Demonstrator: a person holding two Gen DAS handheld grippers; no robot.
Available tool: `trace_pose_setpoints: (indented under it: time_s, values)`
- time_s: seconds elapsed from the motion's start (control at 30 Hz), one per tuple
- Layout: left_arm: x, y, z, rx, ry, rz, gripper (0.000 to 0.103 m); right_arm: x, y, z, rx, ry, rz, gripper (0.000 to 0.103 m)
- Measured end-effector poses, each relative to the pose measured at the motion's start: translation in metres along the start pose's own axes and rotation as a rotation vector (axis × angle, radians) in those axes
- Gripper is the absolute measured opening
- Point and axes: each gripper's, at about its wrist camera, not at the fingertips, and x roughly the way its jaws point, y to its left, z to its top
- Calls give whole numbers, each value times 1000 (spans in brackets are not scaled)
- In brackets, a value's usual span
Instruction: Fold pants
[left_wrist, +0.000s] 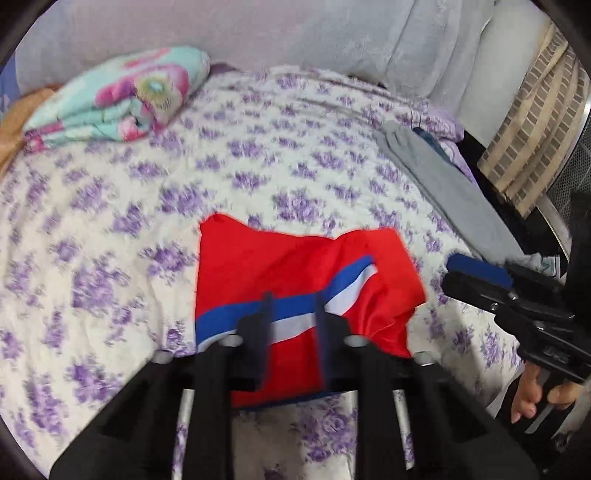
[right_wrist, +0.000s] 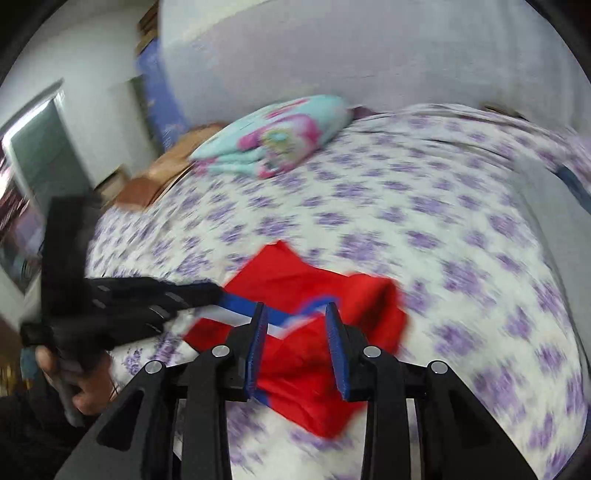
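Left gripper (left_wrist: 293, 306) and right gripper (right_wrist: 295, 317), both with jaws apart.

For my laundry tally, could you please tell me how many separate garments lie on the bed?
2: red pants in the middle near both tools, and grey pants along the right edge. Something dark blue beneath the grey may be another.

We can't make out much in the right wrist view, the bedspread (right_wrist: 461, 229) is smeared with motion blur. The left gripper (right_wrist: 207, 291) there blurs too, and its fingers cover the pants' (right_wrist: 314, 354) near-left edge.
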Motion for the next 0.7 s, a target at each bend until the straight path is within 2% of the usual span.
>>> trace_pose_setpoints:
  time_s: [0.03,0.1,0.13,0.2,0.23,0.3,0.4,0.43,0.47,0.5,0.53,0.57,0.63,0.7]
  values:
    - [9,0,-4,3,17,-10,14,11,4,4,-16,28,-13,30]
    - [29,1,-19,-4,77,-29,14,37,8,-4,-43,129,-105,29]
    - [36,4,-25,-6,98,-29,14,46,5,-12,-45,177,-144,28]
    - [50,15,-38,-22,132,-37,11,59,-9,-37,-14,271,-165,27]
    - [54,20,-43,-38,143,-50,2,63,-16,-49,5,287,-167,27]
    - [60,29,-49,-69,134,-107,1,64,-15,-52,-6,272,-179,28]
    - [50,30,-45,-67,118,-118,1,60,2,-31,-59,306,-190,32]
    - [42,31,-45,-59,101,-119,1,52,12,-14,-90,276,-164,32]
    - [35,31,-45,-55,86,-122,1,47,19,2,-118,234,-132,39]
    - [26,34,-45,-54,66,-129,1,42,26,12,-137,204,-115,52]
    - [19,37,-45,-59,55,-130,1,44,36,31,-181,171,-93,57]
    - [16,40,-44,-65,50,-126,1,52,42,44,-211,175,-72,60]
    - [17,46,-42,-84,57,-121,1,84,50,71,-264,230,1,60]
    - [21,55,-43,-113,78,-128,1,111,56,87,-296,252,-9,59]
